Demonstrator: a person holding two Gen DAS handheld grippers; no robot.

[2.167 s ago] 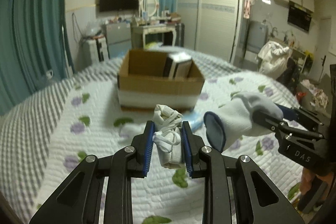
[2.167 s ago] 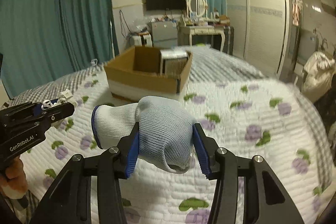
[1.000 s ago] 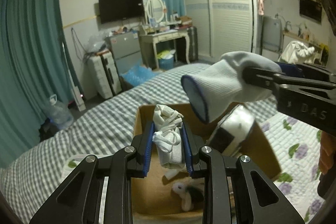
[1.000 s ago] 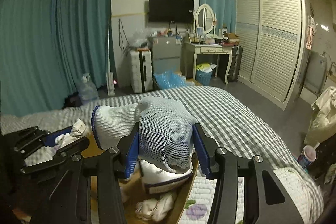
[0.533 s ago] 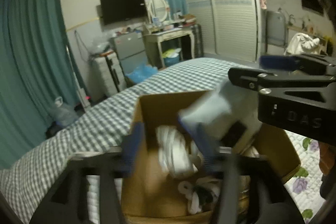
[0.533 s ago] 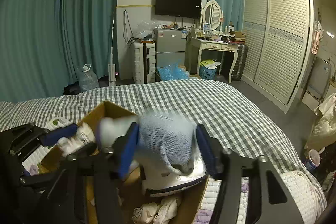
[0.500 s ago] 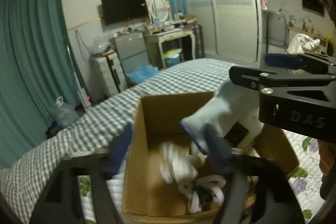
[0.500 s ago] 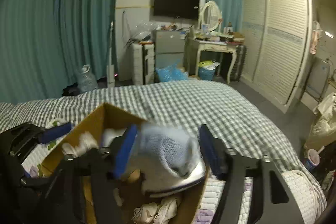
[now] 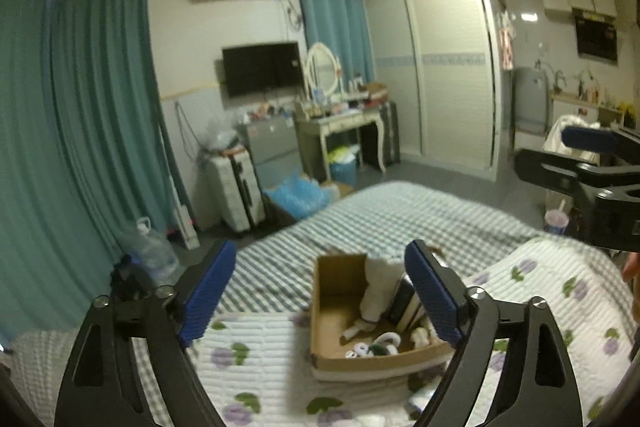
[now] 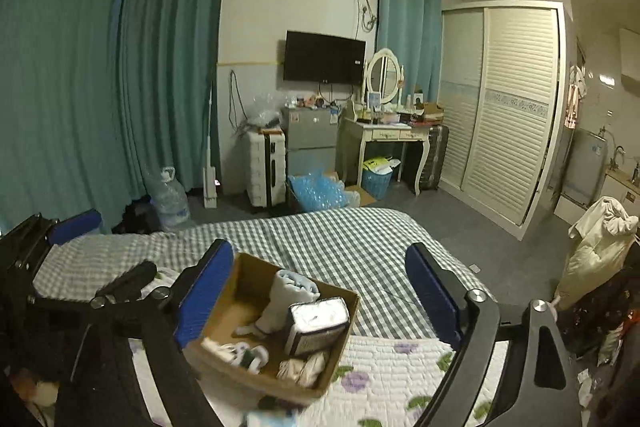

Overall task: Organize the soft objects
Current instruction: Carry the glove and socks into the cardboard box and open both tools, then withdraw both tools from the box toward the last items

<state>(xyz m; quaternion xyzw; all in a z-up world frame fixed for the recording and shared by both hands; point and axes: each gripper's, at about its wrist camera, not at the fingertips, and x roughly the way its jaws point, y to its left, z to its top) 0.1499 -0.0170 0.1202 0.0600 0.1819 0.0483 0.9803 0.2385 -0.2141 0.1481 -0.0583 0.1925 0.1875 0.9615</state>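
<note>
The bed fills the lower part of both views, covered by a grey-and-white checked sheet at the far end and a quilted white cover printed with purple flowers and green leaves nearer the cameras. On that cover stands an open cardboard box, brown, square-cornered, with a pale band along its base.

The left tool hangs above and in front of the box with its two blue ribbed pads spread wide and nothing between them; the box shows in the gap, well apart from both pads. The right tool is likewise spread wide and holds nothing, and in its view the box sits low between its pads, nearer the left one.

Inside the box a pale knitted glove leans upright against a boxy grey-and-white pack that stands on end. Around their feet lie small white soft pieces and a crumpled cream cloth; these are blurred, and what each one is cannot be made out. In the left wrist view the glove appears as a white shape beside the dark-sided pack, and the right tool's pad partly covers the box's right wall.

Something pale blue at the bottom edge of the right wrist view is cut off and smeared.
</note>
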